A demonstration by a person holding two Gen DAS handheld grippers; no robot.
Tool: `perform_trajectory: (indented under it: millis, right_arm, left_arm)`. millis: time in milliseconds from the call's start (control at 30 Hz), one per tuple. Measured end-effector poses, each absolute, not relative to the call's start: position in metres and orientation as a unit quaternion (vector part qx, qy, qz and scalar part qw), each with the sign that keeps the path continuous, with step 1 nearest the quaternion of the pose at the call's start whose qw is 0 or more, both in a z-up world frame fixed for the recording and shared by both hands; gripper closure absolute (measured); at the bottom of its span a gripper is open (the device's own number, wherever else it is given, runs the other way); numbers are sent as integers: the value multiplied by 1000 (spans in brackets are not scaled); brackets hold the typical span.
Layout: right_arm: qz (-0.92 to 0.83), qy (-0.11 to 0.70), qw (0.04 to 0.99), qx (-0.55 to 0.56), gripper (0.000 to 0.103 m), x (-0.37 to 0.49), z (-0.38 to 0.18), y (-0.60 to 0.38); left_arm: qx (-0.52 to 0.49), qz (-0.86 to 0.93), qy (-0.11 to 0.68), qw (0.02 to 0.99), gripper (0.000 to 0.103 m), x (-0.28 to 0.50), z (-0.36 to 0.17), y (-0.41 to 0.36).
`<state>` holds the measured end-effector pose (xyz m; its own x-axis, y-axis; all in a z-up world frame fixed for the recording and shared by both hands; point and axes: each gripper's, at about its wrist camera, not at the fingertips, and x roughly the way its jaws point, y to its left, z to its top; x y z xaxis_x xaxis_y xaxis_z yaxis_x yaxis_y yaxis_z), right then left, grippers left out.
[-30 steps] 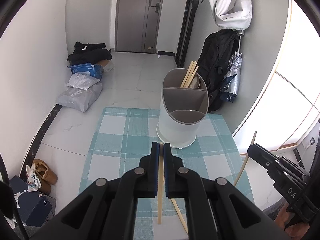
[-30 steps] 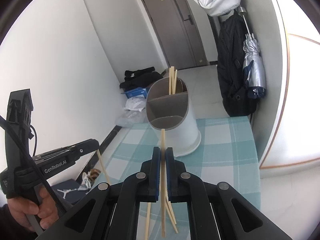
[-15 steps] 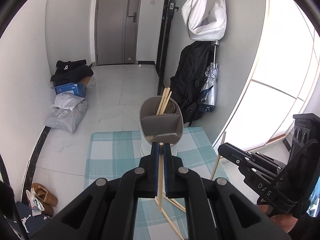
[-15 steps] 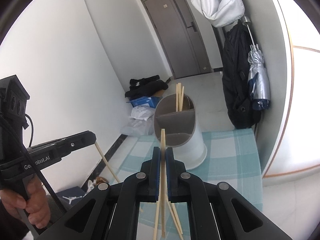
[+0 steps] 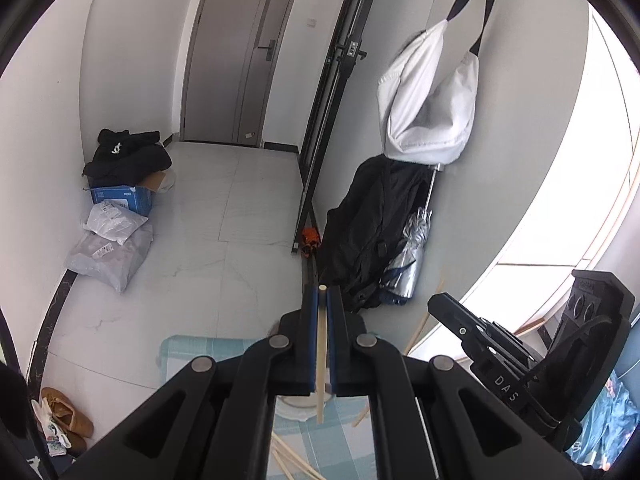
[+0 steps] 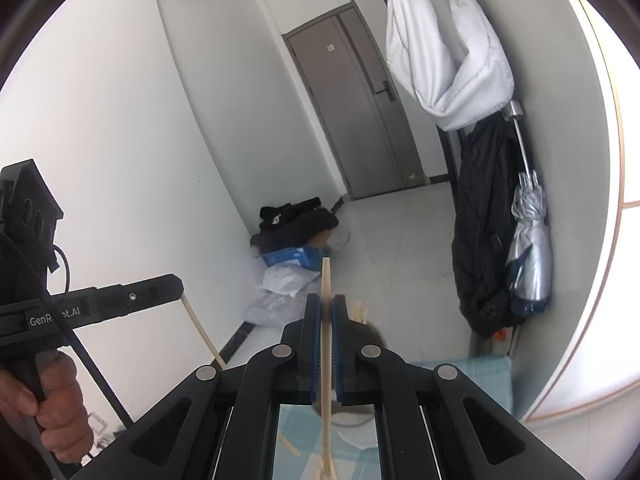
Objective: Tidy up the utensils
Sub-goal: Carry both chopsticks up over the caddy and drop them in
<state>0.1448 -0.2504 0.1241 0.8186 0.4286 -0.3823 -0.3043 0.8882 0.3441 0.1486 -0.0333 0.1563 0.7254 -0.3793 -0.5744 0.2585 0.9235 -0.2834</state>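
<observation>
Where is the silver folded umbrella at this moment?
In both wrist views, the silver folded umbrella hangs at the right, against the grey wall, beside the black jacket and below the white bag.

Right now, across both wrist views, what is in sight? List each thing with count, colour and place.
chopstick in left gripper: one, pale wood, clamped between the fingers
chopstick in right gripper: one, pale wood, clamped between the fingers
loose chopsticks: a few, pale wood, on the cloth
utensil holder: one, white, mostly hidden behind the fingers
checked cloth: one, teal and white, on the table
door: one, grey, far wall
white bag: one, hanging
black backpack: one, against the wall
umbrella: one, silver
blue box: one, on the floor
shoes: tan, floor
left gripper: black, shut
right gripper: black, shut
hand: one, holding the left gripper's handle
</observation>
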Motion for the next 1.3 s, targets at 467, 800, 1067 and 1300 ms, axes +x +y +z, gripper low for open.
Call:
perform_trajectory:
  millis: [467, 800, 1067, 1300]
  right_arm:
    - [147, 148, 969, 136, 98, 228, 131, -228]
    - [136, 149, 971, 126, 98, 242, 89, -204]
    - [157, 193, 961, 120, 98, 237, 61, -199]
    - [183, 251, 946, 90, 98, 234, 37, -192]
  left_arm:
    - [-101, -179, 331, 921, 102, 216, 143, -19]
    - [-40, -189, 358, 914, 102, 236, 119, -24]
    - [-41, -207, 377, 902, 102, 233, 100, -25]
    - [-47, -198, 430, 880, 101, 236, 75, -34]
